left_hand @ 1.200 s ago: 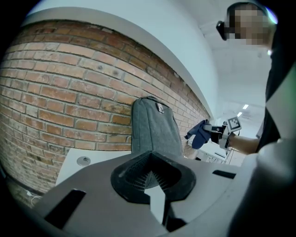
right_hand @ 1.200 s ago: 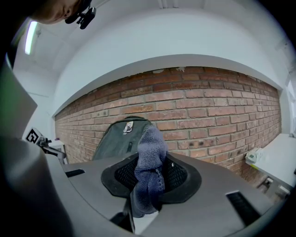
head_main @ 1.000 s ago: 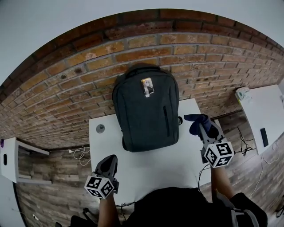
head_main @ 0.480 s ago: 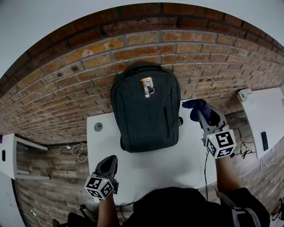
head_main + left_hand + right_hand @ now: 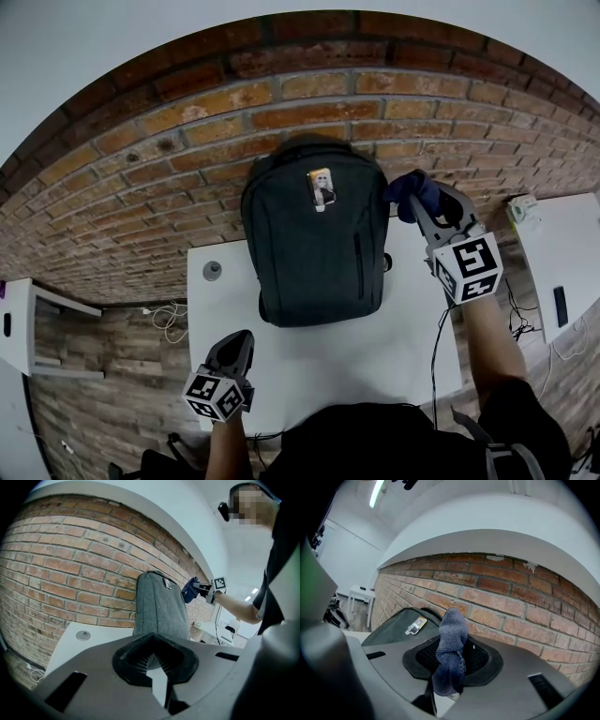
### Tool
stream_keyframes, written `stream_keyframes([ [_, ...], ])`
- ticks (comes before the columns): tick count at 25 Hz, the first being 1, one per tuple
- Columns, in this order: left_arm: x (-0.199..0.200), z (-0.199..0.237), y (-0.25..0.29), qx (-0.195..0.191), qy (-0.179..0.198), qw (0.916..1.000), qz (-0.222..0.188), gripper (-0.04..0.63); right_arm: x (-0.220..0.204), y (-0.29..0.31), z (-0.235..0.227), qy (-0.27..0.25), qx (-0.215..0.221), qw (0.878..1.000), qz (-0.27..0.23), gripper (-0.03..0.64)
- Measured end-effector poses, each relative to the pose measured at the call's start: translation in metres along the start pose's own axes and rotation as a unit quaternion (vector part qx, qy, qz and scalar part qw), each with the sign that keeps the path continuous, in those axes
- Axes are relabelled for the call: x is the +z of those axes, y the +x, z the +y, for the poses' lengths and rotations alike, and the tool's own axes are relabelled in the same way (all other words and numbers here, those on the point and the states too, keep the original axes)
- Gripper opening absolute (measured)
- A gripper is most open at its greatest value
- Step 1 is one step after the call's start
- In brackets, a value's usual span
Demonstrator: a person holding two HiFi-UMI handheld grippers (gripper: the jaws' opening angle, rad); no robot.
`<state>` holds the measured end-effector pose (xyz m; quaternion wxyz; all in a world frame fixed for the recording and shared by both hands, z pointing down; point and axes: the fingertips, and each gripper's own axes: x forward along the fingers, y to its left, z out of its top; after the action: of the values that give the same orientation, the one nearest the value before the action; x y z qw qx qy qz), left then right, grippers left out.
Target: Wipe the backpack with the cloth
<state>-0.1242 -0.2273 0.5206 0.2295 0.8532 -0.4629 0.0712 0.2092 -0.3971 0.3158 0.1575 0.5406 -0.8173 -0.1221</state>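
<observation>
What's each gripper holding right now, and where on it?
Right gripper: blue cloth, pinched around its bunched middle, one end poking past the jaws. Left gripper: jaws together, nothing held.

Left gripper (image 5: 236,341): low over the near left edge of the table (image 5: 328,361), jaws together with nothing between them, pointing away from the person. Left forearm (image 5: 226,448) runs straight back to the body.

Right gripper (image 5: 418,201): held out near the far right corner, jaws clamped on the cloth (image 5: 451,639). Right forearm (image 5: 489,342) is extended.
</observation>
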Motion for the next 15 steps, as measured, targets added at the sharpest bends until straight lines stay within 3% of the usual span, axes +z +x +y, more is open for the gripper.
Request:
stream_keyframes([
  [6, 0.0, 0.003, 0.001, -0.001, -0.003, 1.0, -0.003, -0.003, 0.013, 0.027, -0.002, -0.05, 0.018, 0.999, 0.005, 0.102],
  [10, -0.001, 0.007, 0.002, -0.001, -0.005, 1.0, -0.002, -0.003, 0.023, 0.046, -0.001, -0.056, 0.037, 0.998, 0.004, 0.101],
  [15, -0.002, 0.01, 0.002, 0.0, -0.008, 0.9999, -0.006, -0.003, 0.014, 0.07, 0.001, -0.064, 0.068, 0.995, 0.042, 0.101],
])
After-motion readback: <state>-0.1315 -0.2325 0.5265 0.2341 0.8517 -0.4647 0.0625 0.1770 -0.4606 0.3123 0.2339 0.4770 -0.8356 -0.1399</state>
